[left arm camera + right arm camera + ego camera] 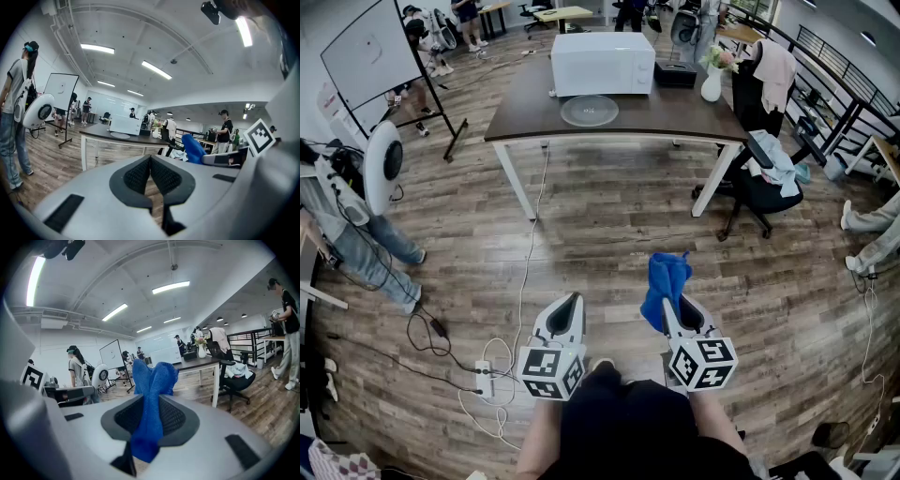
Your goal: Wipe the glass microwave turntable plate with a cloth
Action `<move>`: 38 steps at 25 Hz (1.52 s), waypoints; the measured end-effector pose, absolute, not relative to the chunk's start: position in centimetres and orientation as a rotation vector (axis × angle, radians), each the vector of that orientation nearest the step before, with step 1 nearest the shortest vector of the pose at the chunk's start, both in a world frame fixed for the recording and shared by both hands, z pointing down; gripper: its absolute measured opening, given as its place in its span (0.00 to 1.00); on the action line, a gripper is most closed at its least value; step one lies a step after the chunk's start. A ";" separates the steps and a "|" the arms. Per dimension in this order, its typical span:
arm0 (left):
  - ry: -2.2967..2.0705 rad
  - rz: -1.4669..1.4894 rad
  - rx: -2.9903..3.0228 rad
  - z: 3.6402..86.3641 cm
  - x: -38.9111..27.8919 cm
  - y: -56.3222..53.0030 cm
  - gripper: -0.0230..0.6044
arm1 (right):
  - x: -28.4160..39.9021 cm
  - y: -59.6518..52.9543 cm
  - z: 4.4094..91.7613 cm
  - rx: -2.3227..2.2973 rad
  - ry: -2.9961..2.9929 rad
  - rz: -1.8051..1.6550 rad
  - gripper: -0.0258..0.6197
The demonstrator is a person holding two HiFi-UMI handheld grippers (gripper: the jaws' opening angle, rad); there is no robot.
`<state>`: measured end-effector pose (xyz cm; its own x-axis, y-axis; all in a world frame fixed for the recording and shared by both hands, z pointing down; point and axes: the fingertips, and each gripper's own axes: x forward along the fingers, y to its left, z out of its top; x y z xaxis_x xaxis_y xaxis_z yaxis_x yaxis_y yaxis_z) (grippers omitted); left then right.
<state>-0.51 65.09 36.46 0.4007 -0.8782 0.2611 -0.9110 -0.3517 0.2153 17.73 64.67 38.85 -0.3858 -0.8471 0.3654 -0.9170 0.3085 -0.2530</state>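
The glass turntable plate (589,110) lies on the dark table (675,117) in front of the white microwave (602,62), far ahead of both grippers; it also shows small in the left gripper view as the plate (120,135). My right gripper (671,305) is shut on a blue cloth (665,286), which sticks up out of the jaws as the cloth (151,394). My left gripper (571,302) is shut with nothing in it, its pads (140,176) pressed together. Both are held low over the wooden floor, well short of the table.
A white vase with flowers (713,79) and a black box (675,75) stand at the table's right. A black office chair with clothes (759,178) sits right of the table. A whiteboard on a stand (380,52), a person (347,230) and floor cables with a power strip (485,378) are at left.
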 end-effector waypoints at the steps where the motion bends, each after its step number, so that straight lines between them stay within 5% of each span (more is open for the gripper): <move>1: -1.556 0.143 2.337 36.5 -0.5 65.1 0.04 | 17.8 64.7 38.9 1.640 -2.400 0.638 0.17; 38: -1.526 0.198 2.307 39.6 -4.3 56.0 0.04 | 15.3 56.4 42.4 1.721 -2.287 0.807 0.19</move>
<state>-4.32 55.99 39.57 0.4047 -0.8592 0.3131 -0.9107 -0.3476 0.2233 15.27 56.36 42.43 -0.3207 -0.8384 0.4407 -0.9293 0.1886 -0.3175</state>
